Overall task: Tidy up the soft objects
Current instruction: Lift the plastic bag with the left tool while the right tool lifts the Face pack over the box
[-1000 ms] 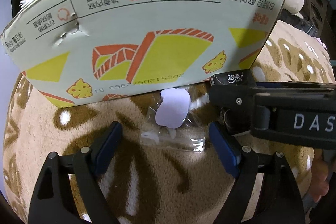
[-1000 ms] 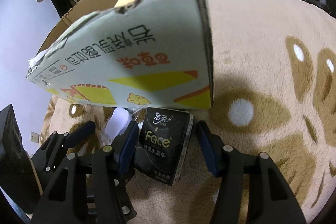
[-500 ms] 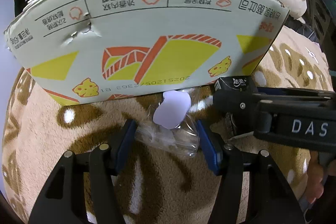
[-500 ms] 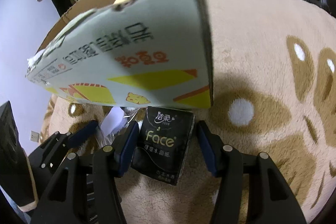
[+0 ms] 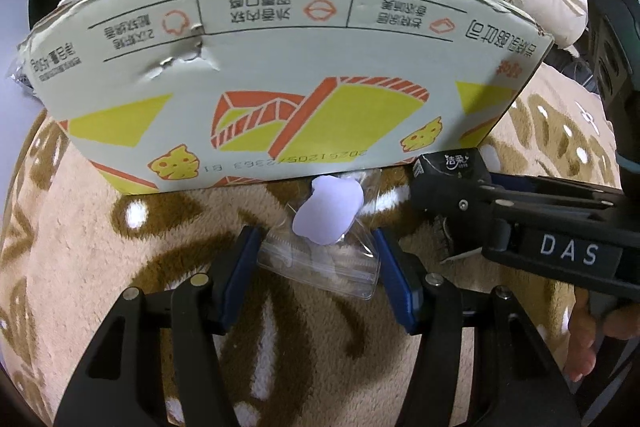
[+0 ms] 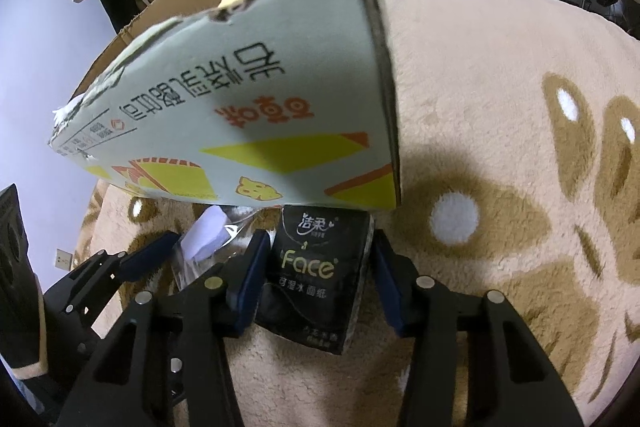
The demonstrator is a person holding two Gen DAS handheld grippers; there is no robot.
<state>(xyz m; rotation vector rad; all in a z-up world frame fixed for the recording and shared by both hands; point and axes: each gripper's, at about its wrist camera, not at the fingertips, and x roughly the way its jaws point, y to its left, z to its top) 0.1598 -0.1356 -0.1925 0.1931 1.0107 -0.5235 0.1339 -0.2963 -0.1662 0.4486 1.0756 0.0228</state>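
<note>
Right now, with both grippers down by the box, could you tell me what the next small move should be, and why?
Probably let the right gripper finish closing on the tissue pack before lifting either hand. Its jaws are closing around the pack, but a gap shows at the right pad. The left gripper is already shut on the clear bag. Both items lie on the blanket against the box.

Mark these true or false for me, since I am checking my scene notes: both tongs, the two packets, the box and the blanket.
1. The left tongs are shut on the clear plastic bag. True.
2. The right tongs have a red tissue pack between their pads. False: the tissue pack is black, and the jaws are closing around it.
3. The cardboard box stands behind both packets. True.
4. Everything rests on a bare wooden table. False: on a beige and brown fleece blanket.
</note>
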